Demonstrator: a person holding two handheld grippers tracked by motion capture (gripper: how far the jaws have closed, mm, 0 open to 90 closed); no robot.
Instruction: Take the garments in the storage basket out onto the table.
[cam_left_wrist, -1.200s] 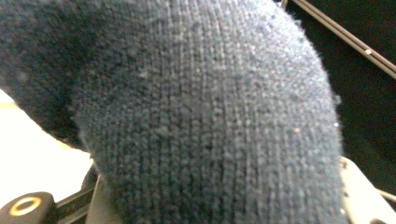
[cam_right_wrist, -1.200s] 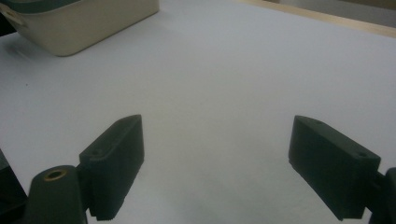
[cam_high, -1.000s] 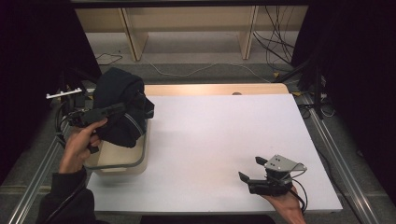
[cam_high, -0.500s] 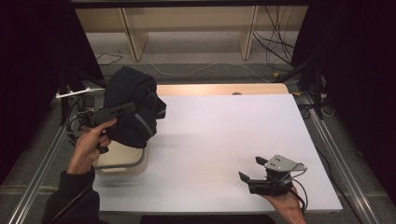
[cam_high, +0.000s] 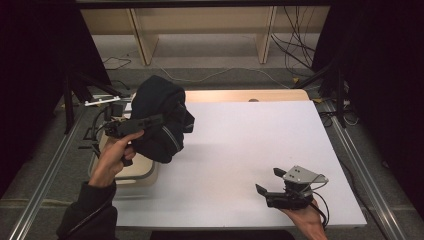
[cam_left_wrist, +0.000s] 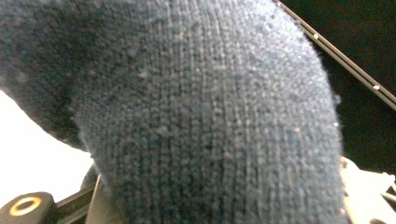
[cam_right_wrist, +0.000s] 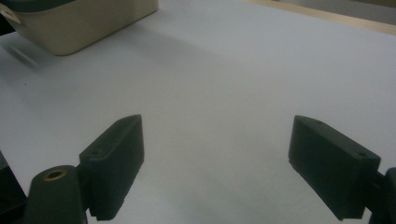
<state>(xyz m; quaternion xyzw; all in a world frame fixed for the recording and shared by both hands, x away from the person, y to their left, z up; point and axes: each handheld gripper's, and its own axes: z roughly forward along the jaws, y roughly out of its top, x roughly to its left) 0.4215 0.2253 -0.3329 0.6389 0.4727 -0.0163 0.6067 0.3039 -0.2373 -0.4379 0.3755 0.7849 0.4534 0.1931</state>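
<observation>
the left gripper (cam_high: 150, 122) is clenched on a dark knit garment (cam_high: 162, 117), lifted above the beige bin (cam_high: 145, 175), probably clear of its rim. carry it level over the surface (cam_high: 240, 145); right gripper (cam_high: 272, 182) rests with jaws released.

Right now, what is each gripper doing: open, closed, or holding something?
Left gripper: closed on the dark knitted garment, lifted above the beige bin.
Right gripper: open, holding nothing, low over the white table.
</observation>
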